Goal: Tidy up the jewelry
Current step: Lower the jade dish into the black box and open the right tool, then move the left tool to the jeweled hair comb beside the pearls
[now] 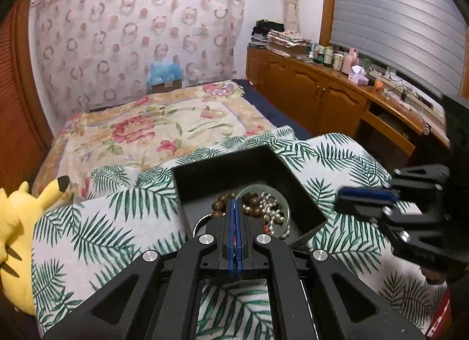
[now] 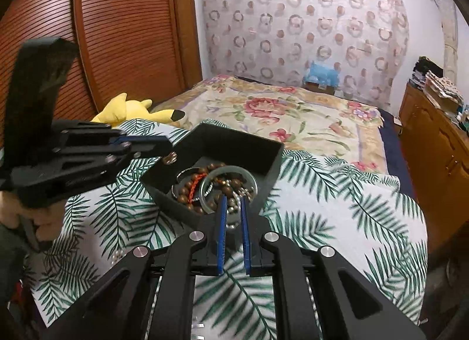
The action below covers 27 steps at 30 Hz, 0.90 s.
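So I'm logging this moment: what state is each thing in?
Black box: open, lidless, holding jewelry.
Wooden bead bracelet: in the box.
Silver bead strand: in the box.
Left tool: shut.
Right tool: slightly open, over the box.
Desk drawer: pulled open.

Open leaf-print cover [image 2: 337,223] around the black box [image 2: 272,161] (plush toy [image 2: 132,110] beyond)

Matt black plastic box [image 2: 265,161]; brown wooden beads [image 2: 187,190]; shiny metal beads [image 1: 271,208]; smooth glass bangle [image 2: 231,170]; leaf-print cloth [image 2: 337,223]; plush toy [image 2: 132,110]; glossy wooden cabinet [image 1: 307,88].
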### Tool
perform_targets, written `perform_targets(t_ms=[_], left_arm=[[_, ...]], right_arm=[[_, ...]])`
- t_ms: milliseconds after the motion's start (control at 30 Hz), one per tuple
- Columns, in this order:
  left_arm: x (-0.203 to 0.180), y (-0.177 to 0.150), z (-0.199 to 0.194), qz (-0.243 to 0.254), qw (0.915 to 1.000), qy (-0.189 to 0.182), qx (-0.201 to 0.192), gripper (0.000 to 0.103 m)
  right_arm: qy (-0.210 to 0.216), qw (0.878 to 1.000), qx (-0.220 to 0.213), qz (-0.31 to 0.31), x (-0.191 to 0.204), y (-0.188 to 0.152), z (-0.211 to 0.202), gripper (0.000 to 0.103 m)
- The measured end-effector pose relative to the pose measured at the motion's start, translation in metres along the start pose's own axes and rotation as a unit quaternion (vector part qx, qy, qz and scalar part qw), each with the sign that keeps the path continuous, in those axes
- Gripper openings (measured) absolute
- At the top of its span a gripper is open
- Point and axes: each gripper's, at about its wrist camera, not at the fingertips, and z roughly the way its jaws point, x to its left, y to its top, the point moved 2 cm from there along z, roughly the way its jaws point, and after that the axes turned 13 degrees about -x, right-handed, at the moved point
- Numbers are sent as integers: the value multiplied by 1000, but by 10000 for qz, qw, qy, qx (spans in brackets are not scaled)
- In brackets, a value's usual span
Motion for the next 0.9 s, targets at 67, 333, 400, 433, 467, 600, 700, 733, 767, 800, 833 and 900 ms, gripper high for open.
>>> perform_targets(t_ms=[67,333,400,433,467,600,700,733,767,800,833,900], left_arm=[[-4,4,3,43,10000,0,-12,0],[-8,-1,4,75,9999,86,13,28],[-5,-6,-3,40,9999,112,13,29],[-4,-9,-7,23,9999,120,16,32],[-3,-11,-12,15,9999,120,11,35],[-1,-26,-34,9,9999,136,-24,39],[-2,-39,-52,-45,9999,127,-102,52],[-2,-43,-58,-76,9998,108,-127,52],[-2,-47,-63,-109,9998,96,-138,53],[-4,-52,-68,-125,9998,100,-140,53],[-5,-57,-73,-131,9998,99,-137,53],[-5,-66,-80,-164,9997,100,-137,53]], right_arm=[[4,10000,-33,24,-3,-3,-7,11],[65,10000,-44,1,7,-22,-30,11],[131,9999,-36,40,11,-29,-37,11],[154,9999,-26,54,13,-31,-39,11],[170,9998,-14,55,15,-35,-41,11],[254,9997,49,-6,30,-50,-51,11],[288,9995,102,-43,39,-61,-55,12],[310,9994,126,-65,43,-66,-57,13],[335,9993,145,-83,47,-70,-59,18],[356,9992,161,-94,51,-73,-60,21],[405,9990,192,-97,55,-77,-62,22],[457,9986,235,-141,61,-81,-63,22]])
